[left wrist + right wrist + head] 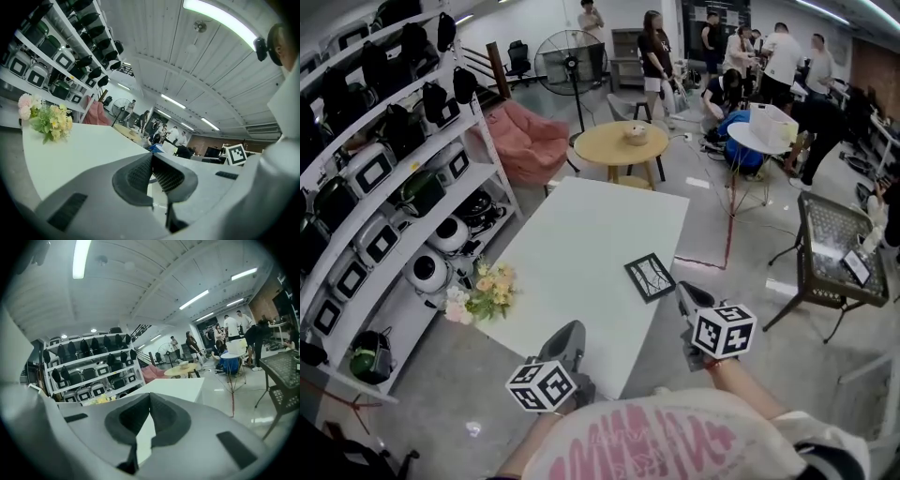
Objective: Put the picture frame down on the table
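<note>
1. The table (581, 234) is showing plain white.
2. The picture frame (650, 277) is showing a black border around a pale panel with dark branching lines.
3. The flowers (483, 292) at the table's left edge are showing yellow, pink and green.
4. The left gripper (572, 330) and right gripper (682, 292) are showing grey (their cubes are carrying black-and-white squares).

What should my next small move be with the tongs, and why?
Probably none, beyond lifting both clear: the picture frame already lies flat on the white table, and the left tongs and right tongs are both shut on nothing, apart from it.
</note>
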`<state>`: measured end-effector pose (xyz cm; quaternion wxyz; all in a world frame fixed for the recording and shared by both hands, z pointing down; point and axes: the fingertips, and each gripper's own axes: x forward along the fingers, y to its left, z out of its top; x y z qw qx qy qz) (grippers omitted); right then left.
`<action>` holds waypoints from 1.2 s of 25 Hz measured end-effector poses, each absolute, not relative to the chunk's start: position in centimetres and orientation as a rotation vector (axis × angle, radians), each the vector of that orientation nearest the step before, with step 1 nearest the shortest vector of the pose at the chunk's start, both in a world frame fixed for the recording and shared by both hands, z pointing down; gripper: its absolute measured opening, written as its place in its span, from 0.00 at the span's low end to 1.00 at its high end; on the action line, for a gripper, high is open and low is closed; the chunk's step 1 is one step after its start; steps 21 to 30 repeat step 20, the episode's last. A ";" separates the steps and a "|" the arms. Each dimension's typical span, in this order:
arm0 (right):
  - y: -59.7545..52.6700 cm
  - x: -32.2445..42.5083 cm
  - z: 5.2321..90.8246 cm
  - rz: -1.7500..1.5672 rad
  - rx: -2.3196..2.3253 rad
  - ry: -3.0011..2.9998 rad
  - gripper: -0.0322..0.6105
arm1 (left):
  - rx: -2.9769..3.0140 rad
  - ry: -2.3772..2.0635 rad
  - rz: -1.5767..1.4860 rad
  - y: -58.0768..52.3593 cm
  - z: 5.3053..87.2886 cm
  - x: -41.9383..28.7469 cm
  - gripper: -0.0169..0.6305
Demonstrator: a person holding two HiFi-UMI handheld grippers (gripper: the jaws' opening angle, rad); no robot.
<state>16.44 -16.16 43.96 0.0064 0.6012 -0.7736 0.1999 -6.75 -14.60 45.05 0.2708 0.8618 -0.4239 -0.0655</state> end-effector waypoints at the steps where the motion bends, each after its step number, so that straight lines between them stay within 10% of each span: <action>1: -15.6 16.3 44.2 0.630 1.886 -2.413 0.06 | 2.323 -1.134 -0.172 -14.2 45.2 -6.9 0.03; 30: -8.3 14.7 47.4 0.717 1.922 -2.290 0.06 | 2.353 -1.059 -0.129 -9.0 45.8 -8.5 0.03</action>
